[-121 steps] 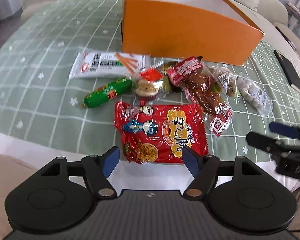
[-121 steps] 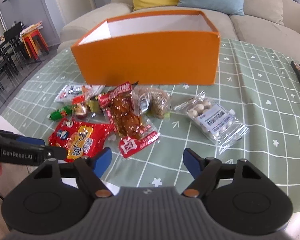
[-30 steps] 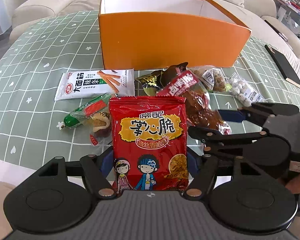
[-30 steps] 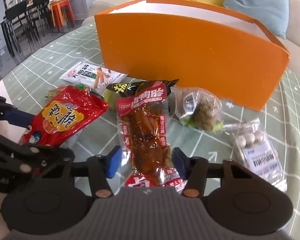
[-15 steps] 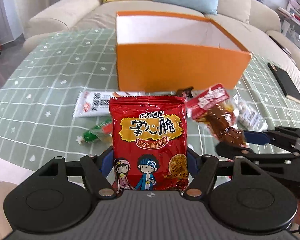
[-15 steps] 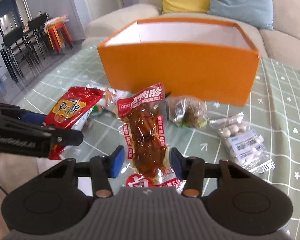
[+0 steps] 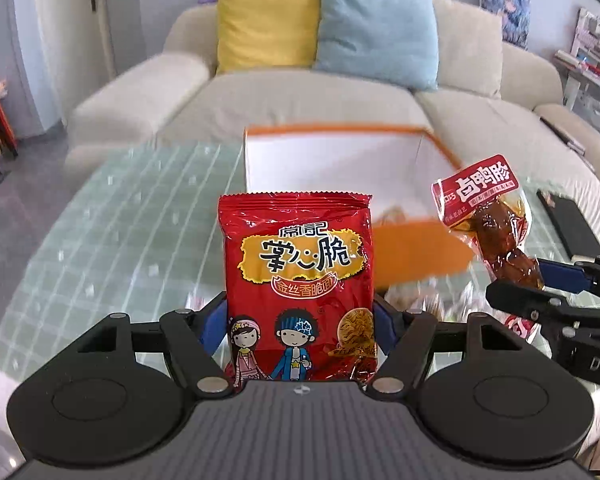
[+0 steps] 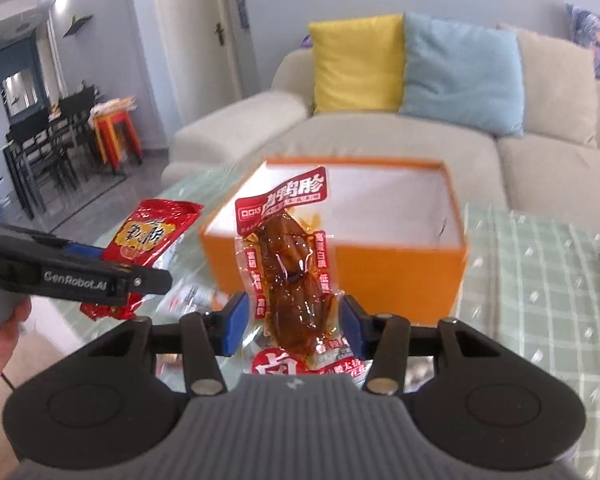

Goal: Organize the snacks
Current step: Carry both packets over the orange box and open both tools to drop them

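1. The red snack bag [image 7: 298, 292], which lay flat on the tabletop [image 7: 112, 232] four seconds ago, is now clamped upright in the left gripper [image 7: 298, 322] and carried clear of the surface.
2. The braised meat packet [image 8: 288, 268], formerly lying among the other snacks, is now gripped by the right gripper [image 8: 290, 320] and raised.
3. Both packets have risen within the last second; the orange box [image 8: 400, 272] now shows its white interior from above.
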A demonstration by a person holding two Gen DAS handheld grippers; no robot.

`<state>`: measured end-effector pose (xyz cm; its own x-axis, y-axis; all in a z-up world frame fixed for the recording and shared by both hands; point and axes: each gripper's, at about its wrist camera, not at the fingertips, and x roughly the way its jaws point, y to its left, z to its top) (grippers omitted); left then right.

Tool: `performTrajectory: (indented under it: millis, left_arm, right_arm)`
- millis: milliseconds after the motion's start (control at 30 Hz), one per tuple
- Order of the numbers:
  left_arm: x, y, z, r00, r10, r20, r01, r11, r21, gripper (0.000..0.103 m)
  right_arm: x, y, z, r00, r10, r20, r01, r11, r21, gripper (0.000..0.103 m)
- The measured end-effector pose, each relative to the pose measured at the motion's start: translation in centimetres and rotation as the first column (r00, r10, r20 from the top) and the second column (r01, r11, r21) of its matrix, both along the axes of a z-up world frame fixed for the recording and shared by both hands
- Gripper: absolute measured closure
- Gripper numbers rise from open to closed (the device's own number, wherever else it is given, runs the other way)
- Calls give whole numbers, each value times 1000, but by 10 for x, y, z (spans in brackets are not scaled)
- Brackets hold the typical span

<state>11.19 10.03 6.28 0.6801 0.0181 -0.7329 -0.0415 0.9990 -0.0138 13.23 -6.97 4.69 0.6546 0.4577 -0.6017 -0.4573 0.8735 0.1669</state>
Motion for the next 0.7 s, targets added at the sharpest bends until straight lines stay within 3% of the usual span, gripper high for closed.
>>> performTrajectory:
  millis: [233, 367, 700]
  left_arm:
    - [41, -10, 26, 998, -11, 62, 9, 1000, 30, 22]
    - [67, -19, 28, 996, -26, 80, 18, 995, 95, 22]
    - [136, -9, -10, 997, 4, -73, 0, 999, 53, 22]
  right_arm:
    - [45, -2, 35, 996, -31, 79, 33, 999, -20, 55]
    - [76, 2, 43, 994, -49, 95, 53, 998, -42, 55]
    - [159, 31, 14, 998, -69, 6, 69, 983, -168, 55]
